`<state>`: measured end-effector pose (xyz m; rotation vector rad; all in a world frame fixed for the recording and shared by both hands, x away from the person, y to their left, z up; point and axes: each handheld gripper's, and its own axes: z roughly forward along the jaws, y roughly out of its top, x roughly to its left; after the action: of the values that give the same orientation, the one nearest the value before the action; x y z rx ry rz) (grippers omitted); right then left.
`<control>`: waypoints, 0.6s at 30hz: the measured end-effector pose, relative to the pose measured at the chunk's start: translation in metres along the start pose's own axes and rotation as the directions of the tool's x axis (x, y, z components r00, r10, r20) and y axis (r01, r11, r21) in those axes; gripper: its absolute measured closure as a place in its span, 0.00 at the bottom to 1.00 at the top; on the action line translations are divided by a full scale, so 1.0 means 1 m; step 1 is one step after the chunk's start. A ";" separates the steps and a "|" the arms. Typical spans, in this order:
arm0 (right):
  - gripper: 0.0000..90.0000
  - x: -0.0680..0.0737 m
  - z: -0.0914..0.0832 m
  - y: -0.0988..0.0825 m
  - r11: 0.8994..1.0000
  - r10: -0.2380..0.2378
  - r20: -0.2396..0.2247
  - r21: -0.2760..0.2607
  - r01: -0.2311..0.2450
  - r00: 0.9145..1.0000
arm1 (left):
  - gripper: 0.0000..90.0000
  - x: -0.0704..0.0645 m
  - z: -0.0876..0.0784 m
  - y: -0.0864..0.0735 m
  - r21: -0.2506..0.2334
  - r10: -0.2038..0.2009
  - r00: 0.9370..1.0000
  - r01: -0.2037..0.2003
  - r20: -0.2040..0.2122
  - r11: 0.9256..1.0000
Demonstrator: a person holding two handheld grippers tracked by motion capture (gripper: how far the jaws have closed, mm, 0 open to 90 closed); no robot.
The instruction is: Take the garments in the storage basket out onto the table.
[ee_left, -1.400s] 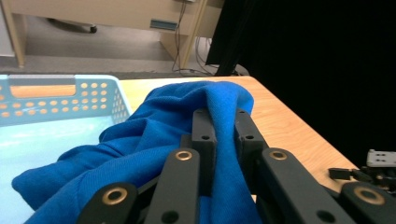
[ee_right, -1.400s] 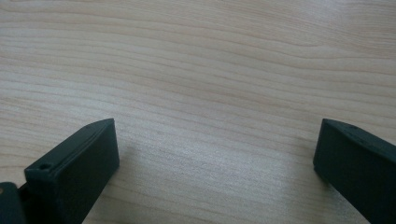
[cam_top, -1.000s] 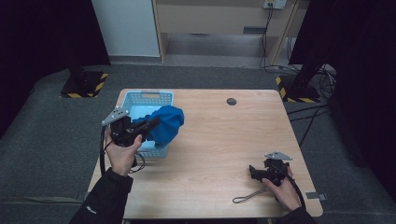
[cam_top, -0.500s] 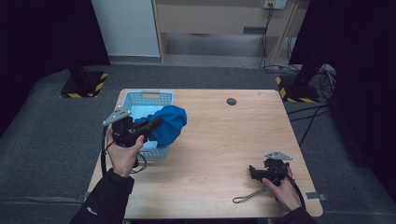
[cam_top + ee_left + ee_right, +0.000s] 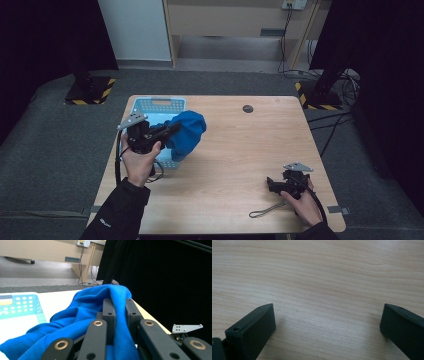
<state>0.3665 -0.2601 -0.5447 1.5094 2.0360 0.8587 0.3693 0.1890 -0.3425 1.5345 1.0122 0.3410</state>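
Blue cloth, one; basket, one; grippers, two.

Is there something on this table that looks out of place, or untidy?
Only the blue cloth: it hangs bunched from the shut left gripper, half over the edge of the light blue basket instead of lying inside. Nothing looks spilled or damaged.
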 end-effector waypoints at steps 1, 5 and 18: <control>0.00 0.000 0.000 0.000 1.000 0.000 0.000 0.000 0.000 1.000 | 0.90 0.000 0.001 0.000 0.002 0.000 1.000 0.000 0.001 1.000; 0.00 0.000 0.000 0.000 1.000 0.000 0.000 0.000 0.000 1.000 | 0.90 -0.003 0.004 0.001 -0.002 0.001 1.000 -0.001 0.012 1.000; 0.00 0.000 0.000 0.000 1.000 0.000 0.000 0.000 0.000 1.000 | 0.90 -0.012 0.011 0.005 -0.006 0.003 0.999 -0.003 0.038 1.000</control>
<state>0.3665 -0.2601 -0.5447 1.5092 2.0361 0.8584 0.3722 0.1736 -0.3370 1.5319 0.9782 0.3157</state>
